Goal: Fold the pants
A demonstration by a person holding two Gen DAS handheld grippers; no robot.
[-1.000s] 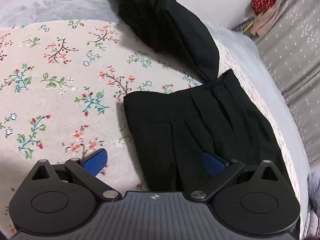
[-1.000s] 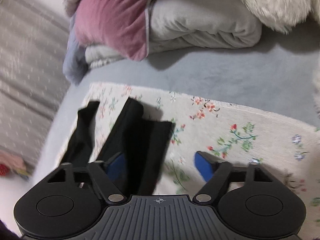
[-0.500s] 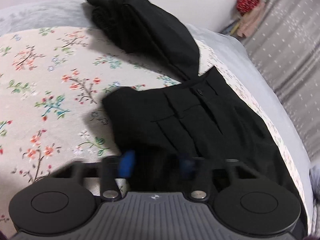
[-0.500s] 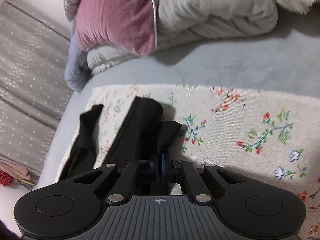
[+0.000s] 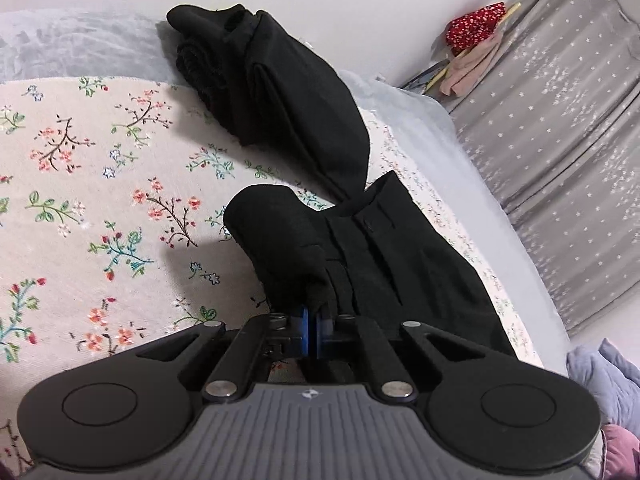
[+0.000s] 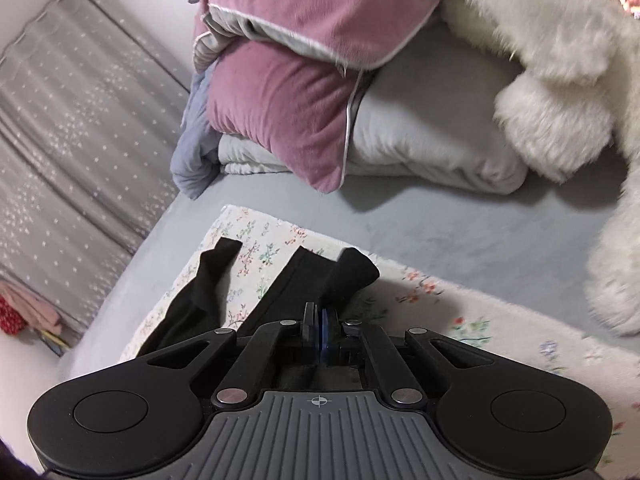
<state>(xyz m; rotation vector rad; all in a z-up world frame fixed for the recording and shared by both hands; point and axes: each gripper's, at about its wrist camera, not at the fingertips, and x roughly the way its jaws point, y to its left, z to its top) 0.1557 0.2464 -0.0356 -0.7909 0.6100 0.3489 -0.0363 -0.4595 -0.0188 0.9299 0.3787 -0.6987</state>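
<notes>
In the left wrist view, the floral cloth [image 5: 100,184] is covering the left side of the bed, with the grey bedsheet [image 5: 60,40] showing beyond it. The black pants [image 5: 380,248] are lying on that cloth toward its right edge, waistband end nearest the camera. The left claw [image 5: 311,330] is pinching a bunched corner of the waistband, its blue pads pressed together on the fabric and lifting it into a rounded hump. A second dark garment [image 5: 288,104] is lying folded farther back, touching the pants' far edge. A starred grey curtain [image 5: 560,140] is hanging at right.

In the right wrist view, the curtain is hanging at left, and the pants' legs [image 6: 200,292] are stretching across the cloth. The right claw [image 6: 321,334] is clamping one leg's end, pads closed on the fabric. Pink pillows [image 6: 288,112] and a white plush toy [image 6: 560,80] are resting beyond.
</notes>
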